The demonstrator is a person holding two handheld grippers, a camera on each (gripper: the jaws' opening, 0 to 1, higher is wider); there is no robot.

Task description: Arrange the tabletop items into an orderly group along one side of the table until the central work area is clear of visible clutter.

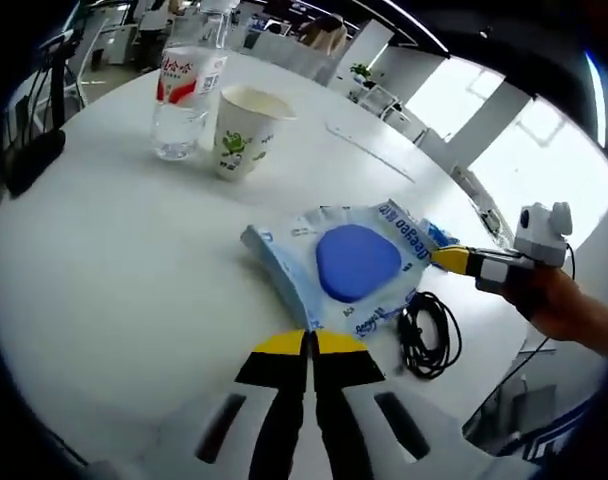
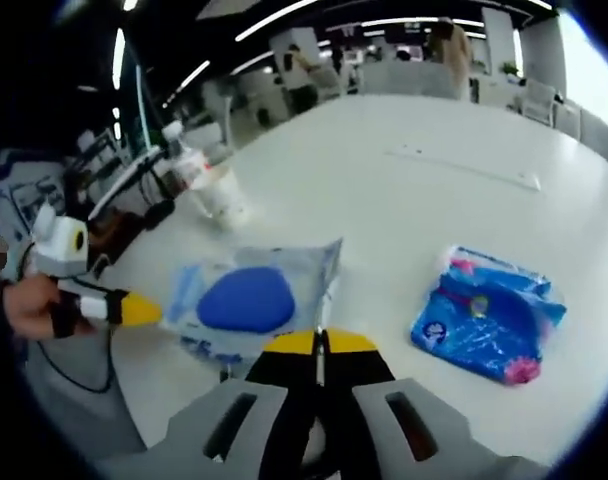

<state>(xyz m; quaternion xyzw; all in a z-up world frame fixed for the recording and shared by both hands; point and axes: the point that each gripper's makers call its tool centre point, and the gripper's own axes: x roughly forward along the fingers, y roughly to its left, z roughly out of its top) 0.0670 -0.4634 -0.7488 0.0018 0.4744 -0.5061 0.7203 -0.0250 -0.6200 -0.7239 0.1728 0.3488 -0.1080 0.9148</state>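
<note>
Quick status from me, the one holding both grippers. The wipes pack [image 1: 352, 263], the one with the blue oval lid, sits pretty much mid-bench [image 1: 134, 250], and everything else I'll place off it. My left gripper [image 1: 310, 345] has its jaws pressed together right at the pack's near edge; whether they've actually pinched the wrapper I can't tell. My right gripper [image 1: 452, 260] comes at the pack from the opposite side, its yellow tip touching the pack's corner, and in the right gripper view [image 2: 320, 345] its jaws look closed too, sitting at the pack's edge, grip again unclear. Beyond the pack, well apart from it, a water bottle [image 1: 187, 90] and a paper cup [image 1: 246, 130] stand just beside each other, which I'd say already counts as a little group. A coiled black cable [image 1: 429, 335] lies just beside the pack on the right-gripper side. A blue tissue pack [image 2: 489, 312] lies off on its own, well apart from the wipes. So my read: barely started. The wipes, cable and tissues all still need moving over toward the bottle and cup before the middle is clear.
</note>
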